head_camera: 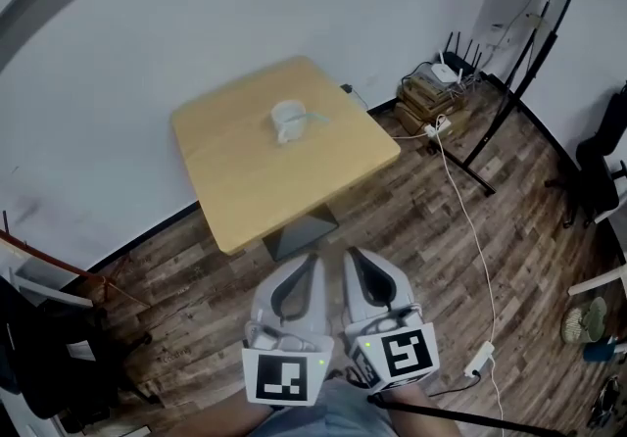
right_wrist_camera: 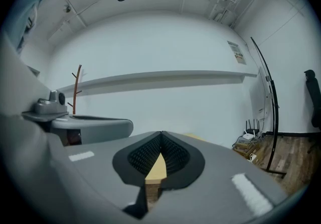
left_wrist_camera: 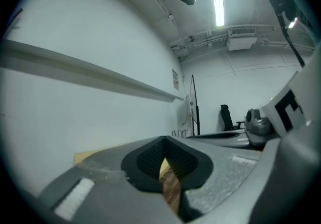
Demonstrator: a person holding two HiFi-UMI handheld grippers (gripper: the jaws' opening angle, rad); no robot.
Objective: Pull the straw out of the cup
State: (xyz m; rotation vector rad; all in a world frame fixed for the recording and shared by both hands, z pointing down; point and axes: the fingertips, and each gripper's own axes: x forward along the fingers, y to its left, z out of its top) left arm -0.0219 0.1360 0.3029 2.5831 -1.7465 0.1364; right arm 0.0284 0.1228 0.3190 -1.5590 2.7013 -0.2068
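A white cup (head_camera: 289, 121) stands near the far side of the square wooden table (head_camera: 245, 180), with a pale straw (head_camera: 316, 118) leaning out to its right. My left gripper (head_camera: 312, 259) and right gripper (head_camera: 351, 254) are held side by side over the floor, well short of the table's near edge. Both are shut with nothing between their fingers. In the left gripper view the left gripper's (left_wrist_camera: 164, 140) tips meet, and only a sliver of table shows through the gap. The right gripper (right_wrist_camera: 161, 135) looks the same in its own view. Neither gripper view shows the cup.
The table stands against a white wall. On the wooden floor to the right lie a white cable and power strip (head_camera: 480, 359), stacked boxes with a router (head_camera: 431, 92), a black stand's legs (head_camera: 490, 146) and a dark chair (head_camera: 598, 170). Dark clutter (head_camera: 49, 357) sits at lower left.
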